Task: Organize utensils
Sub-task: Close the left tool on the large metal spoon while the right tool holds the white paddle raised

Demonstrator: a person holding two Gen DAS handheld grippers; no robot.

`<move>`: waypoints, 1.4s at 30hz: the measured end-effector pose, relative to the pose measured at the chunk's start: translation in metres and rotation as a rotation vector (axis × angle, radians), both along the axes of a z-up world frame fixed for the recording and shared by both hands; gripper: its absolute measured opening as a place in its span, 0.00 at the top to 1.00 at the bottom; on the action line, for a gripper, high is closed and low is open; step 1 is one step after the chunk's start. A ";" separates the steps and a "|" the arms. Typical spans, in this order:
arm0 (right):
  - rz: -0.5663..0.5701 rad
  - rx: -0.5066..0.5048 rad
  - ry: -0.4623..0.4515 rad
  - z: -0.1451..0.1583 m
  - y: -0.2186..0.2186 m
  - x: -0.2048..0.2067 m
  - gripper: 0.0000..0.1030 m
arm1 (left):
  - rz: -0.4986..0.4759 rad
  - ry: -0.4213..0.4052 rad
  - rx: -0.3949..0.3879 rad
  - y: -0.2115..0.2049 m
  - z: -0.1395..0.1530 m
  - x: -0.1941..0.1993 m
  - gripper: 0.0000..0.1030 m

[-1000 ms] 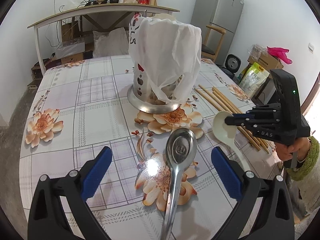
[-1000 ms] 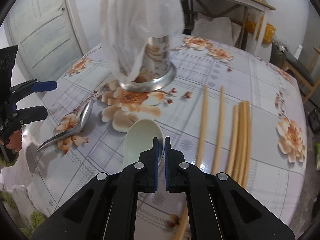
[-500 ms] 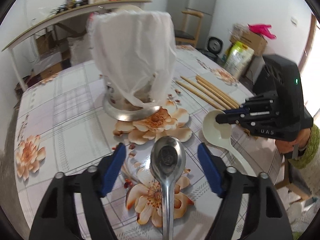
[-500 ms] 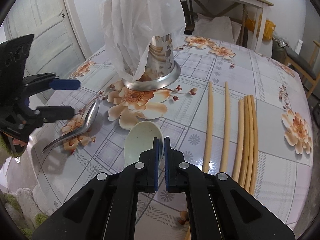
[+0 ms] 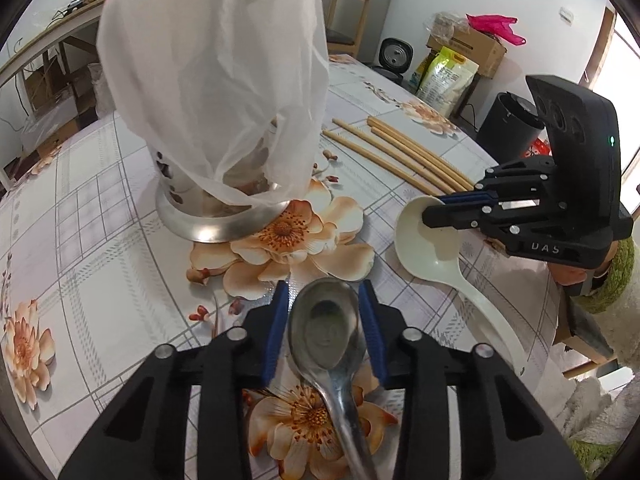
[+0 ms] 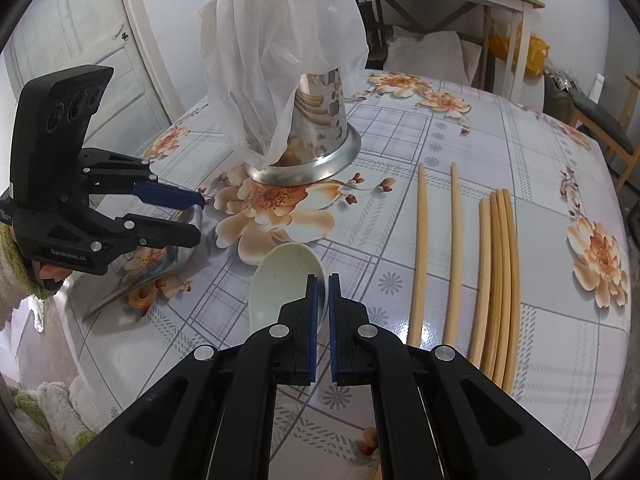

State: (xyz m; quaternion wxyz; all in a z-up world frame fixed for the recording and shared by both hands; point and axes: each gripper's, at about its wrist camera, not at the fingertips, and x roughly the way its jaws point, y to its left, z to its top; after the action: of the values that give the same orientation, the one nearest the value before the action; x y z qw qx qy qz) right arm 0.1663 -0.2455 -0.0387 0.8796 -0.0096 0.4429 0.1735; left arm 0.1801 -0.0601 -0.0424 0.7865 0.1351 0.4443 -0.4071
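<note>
A metal spoon (image 5: 326, 332) lies on the flowered tablecloth, its bowl between the blue pads of my left gripper (image 5: 323, 320). The jaws are closing and the pads meet the bowl's two edges. To the right, my right gripper (image 5: 436, 206) is shut on the rim of a white ceramic spoon (image 5: 428, 248), which rests on the table. In the right wrist view the same white spoon (image 6: 280, 280) sits at my right gripper (image 6: 322, 292), and the left gripper (image 6: 196, 216) straddles the metal spoon (image 6: 188, 220). A steel utensil holder (image 5: 216, 216) stands behind, draped with a white plastic bag.
Several long bamboo chopsticks (image 6: 496, 280) lie side by side right of the holder (image 6: 316, 120). The round table's edge (image 6: 624, 320) curves close by. A wooden chair, boxes and a black bin (image 5: 504, 120) stand beyond the table.
My left gripper moved forward and down over the metal spoon and its jaws narrowed from wide apart to the bowl's edges. The right gripper kept still on the white spoon.
</note>
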 end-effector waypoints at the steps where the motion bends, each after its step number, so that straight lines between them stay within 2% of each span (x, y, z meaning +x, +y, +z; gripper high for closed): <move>1: -0.001 0.003 0.001 0.000 0.000 0.000 0.97 | -0.003 0.001 0.001 -0.001 -0.001 0.000 0.72; 8: -0.009 0.020 0.008 0.000 0.000 0.002 0.97 | 0.012 0.015 -0.017 0.001 0.000 0.000 0.90; 14: -0.021 0.065 0.031 -0.001 -0.004 0.004 0.97 | 0.032 0.007 -0.019 0.008 0.004 -0.005 0.98; 17: -0.021 0.107 0.046 -0.001 -0.008 0.006 0.93 | 0.048 0.011 -0.031 0.013 0.007 -0.008 0.99; 21: -0.014 0.128 0.055 0.001 -0.008 0.009 0.89 | 0.054 0.018 -0.040 0.017 0.006 -0.012 0.99; 24: -0.007 0.135 0.065 0.001 -0.008 0.011 0.82 | 0.043 0.026 -0.045 0.017 0.006 -0.014 0.98; 27: -0.004 0.137 0.073 0.000 -0.006 0.014 0.81 | 0.035 0.037 -0.041 0.016 0.006 -0.014 0.98; 30: -0.001 0.146 0.076 0.000 -0.006 0.015 0.81 | 0.025 0.052 -0.043 0.015 0.006 -0.013 0.91; 32: 0.001 0.149 0.077 0.000 -0.006 0.015 0.81 | 0.015 0.057 -0.040 0.014 0.005 -0.012 0.78; 33: 0.002 0.147 0.077 0.000 -0.006 0.015 0.81 | 0.011 0.054 -0.034 0.013 0.005 -0.012 0.76; 42: 0.011 0.149 0.081 -0.002 -0.006 0.017 0.81 | -0.012 0.066 -0.006 0.009 -0.003 -0.005 0.74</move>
State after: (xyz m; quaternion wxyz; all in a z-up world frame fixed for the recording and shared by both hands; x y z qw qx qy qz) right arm 0.1834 -0.2514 -0.0405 0.8581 0.0606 0.4640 0.2112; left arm 0.1749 -0.0508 -0.0456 0.7694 0.1220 0.4679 -0.4174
